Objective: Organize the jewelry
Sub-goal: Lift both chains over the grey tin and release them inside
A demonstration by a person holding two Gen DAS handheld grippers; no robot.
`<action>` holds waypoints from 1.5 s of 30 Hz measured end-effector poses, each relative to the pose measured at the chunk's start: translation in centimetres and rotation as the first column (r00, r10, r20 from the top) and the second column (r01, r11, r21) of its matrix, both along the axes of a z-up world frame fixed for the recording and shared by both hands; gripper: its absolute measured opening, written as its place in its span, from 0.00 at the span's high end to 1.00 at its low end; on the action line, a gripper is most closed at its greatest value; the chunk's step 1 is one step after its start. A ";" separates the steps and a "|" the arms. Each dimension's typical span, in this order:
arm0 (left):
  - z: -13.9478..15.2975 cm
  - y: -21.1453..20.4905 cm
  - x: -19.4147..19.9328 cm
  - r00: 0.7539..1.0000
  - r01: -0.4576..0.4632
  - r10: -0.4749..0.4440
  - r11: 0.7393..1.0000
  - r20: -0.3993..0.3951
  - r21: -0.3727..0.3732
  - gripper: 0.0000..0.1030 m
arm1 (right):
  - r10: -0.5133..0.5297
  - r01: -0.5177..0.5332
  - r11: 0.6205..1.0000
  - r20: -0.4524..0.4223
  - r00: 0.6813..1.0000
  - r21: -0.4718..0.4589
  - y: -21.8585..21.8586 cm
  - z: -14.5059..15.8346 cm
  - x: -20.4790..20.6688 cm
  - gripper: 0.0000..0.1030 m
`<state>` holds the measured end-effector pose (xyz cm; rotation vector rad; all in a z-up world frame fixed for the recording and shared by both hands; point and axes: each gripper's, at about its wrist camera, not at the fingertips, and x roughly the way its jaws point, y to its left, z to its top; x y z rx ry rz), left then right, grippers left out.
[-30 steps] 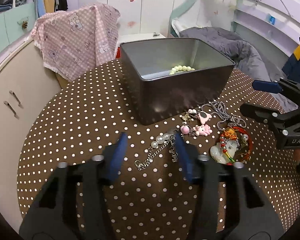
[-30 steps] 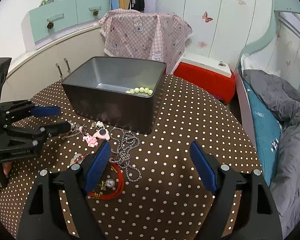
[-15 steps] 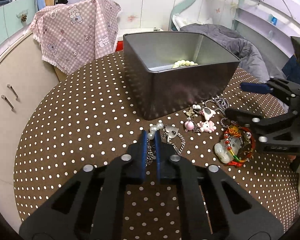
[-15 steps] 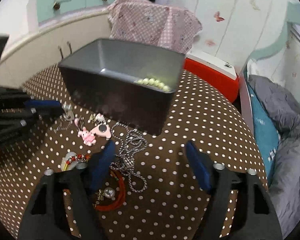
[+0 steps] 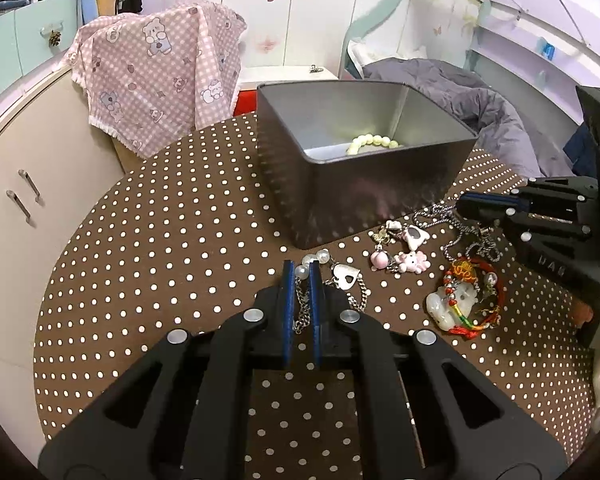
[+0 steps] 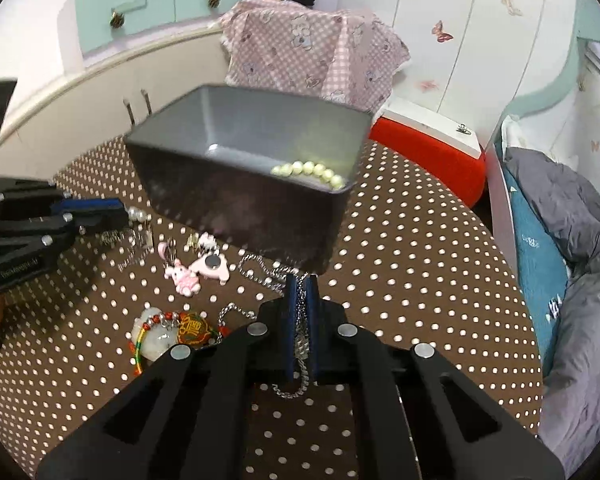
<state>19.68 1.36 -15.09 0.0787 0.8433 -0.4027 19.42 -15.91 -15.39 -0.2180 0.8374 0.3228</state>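
A grey metal box (image 5: 380, 200) stands on the polka-dot table with a pale green bead bracelet (image 5: 372, 144) inside. My left gripper (image 5: 301, 276) is shut on a silver chain bracelet with pearls and a heart tag (image 5: 346, 278), low at the table. My right gripper (image 6: 301, 292) is shut on a silver chain necklace (image 6: 300, 344) just in front of the box (image 6: 240, 200). Pink charms (image 5: 404, 248) and a red cord bracelet with a jade pendant (image 5: 464, 300) lie between the grippers.
The round table (image 5: 160, 260) has a brown dotted cloth. A pink checked cloth (image 5: 156, 76) hangs over a cabinet behind it. A red and white case (image 6: 428, 144) and a bed with a grey quilt (image 6: 572, 240) stand to the right.
Both grippers went from open to shut. The left closed on the pearl chain bracelet, and the right moved left toward the box and closed on the silver necklace.
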 end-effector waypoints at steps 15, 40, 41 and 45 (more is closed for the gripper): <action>4.1 2.2 0.2 0.997 -0.031 0.035 0.998 0.069 -0.056 0.93 | -0.032 0.029 0.999 0.096 0.995 0.026 -1.5 4.8 -0.8 0.96; 13.9 1.4 1.6 0.968 -0.032 0.049 0.997 0.248 -0.075 0.93 | 0.005 -0.017 0.999 0.384 0.923 0.027 -0.3 18.2 -0.5 0.97; 14.1 1.3 1.8 0.968 -0.030 0.048 0.997 0.248 -0.077 0.93 | 0.006 -0.018 1.000 0.392 0.920 0.026 -0.3 18.6 -0.6 0.96; 15.0 0.7 2.4 0.967 -0.029 0.050 0.996 0.250 -0.086 0.93 | 0.014 -0.023 1.000 0.426 0.905 0.014 0.1 20.6 -0.3 0.96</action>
